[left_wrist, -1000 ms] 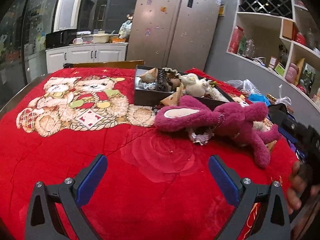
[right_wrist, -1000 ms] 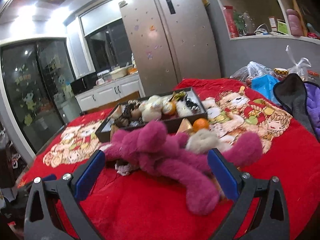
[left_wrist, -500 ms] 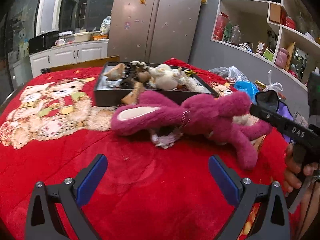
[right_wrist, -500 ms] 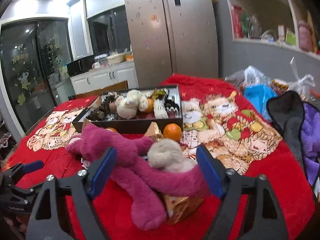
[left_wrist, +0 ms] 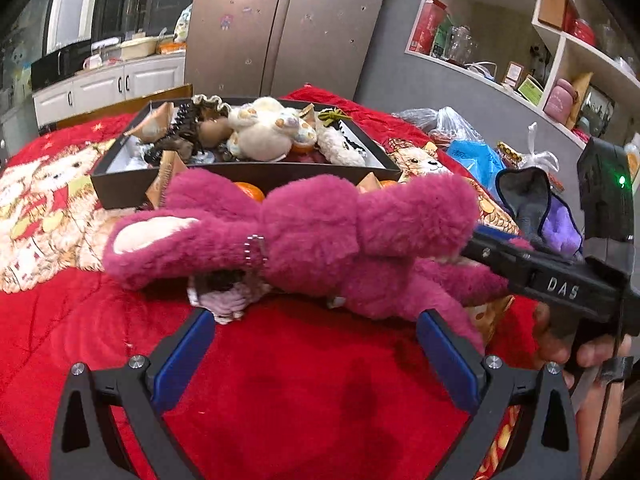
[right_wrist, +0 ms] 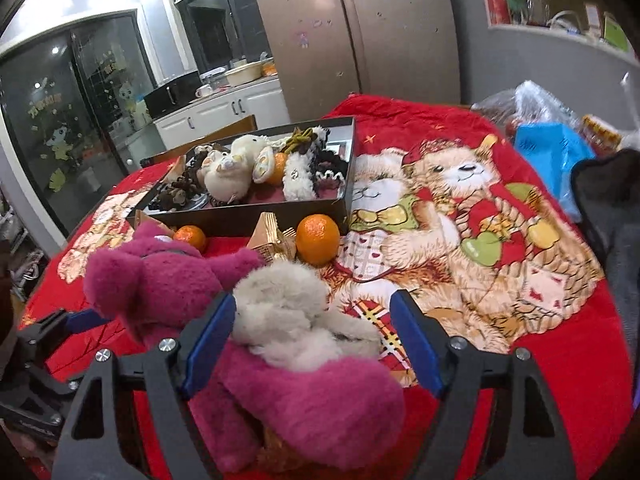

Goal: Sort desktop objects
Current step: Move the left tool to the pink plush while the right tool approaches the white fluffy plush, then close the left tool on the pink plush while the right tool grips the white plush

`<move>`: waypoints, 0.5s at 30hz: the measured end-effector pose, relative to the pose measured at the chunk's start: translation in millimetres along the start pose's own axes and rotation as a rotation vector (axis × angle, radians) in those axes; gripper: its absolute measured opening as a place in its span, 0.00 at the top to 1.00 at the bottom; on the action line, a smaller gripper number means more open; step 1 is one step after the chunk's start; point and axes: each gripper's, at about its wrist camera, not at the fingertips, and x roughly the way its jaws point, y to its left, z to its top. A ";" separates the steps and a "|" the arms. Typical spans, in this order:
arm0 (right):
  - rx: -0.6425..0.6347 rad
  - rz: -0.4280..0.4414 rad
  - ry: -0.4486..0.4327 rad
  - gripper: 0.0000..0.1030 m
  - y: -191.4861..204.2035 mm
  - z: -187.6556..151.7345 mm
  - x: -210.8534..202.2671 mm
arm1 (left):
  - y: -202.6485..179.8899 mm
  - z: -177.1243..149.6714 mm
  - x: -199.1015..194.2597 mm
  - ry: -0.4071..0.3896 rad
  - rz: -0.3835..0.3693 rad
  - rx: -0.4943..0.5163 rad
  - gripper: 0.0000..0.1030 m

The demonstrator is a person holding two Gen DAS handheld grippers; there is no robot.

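Right gripper (right_wrist: 310, 340) (spread) astride grey plush (right_wrist: 288, 312)

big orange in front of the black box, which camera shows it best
The right wrist view: the big orange sits whole and unobstructed on the red blanket, just in front of the black box. In the left wrist view the pink plush toy hides most of it; only an orange sliver shows near the box's right corner.
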 end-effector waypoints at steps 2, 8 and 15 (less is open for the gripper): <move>-0.019 0.008 0.019 0.22 2.0 1.0 4.5 | -0.7 0.0 -1.1 0.001 -0.020 -0.026 0.00; -0.056 0.020 0.069 0.22 5.6 3.6 23.4 | -15.5 7.0 12.4 0.012 -0.002 0.028 0.00; -0.006 0.026 0.105 0.22 -1.3 3.5 38.7 | -9.5 12.5 32.1 0.035 -0.008 -0.029 0.00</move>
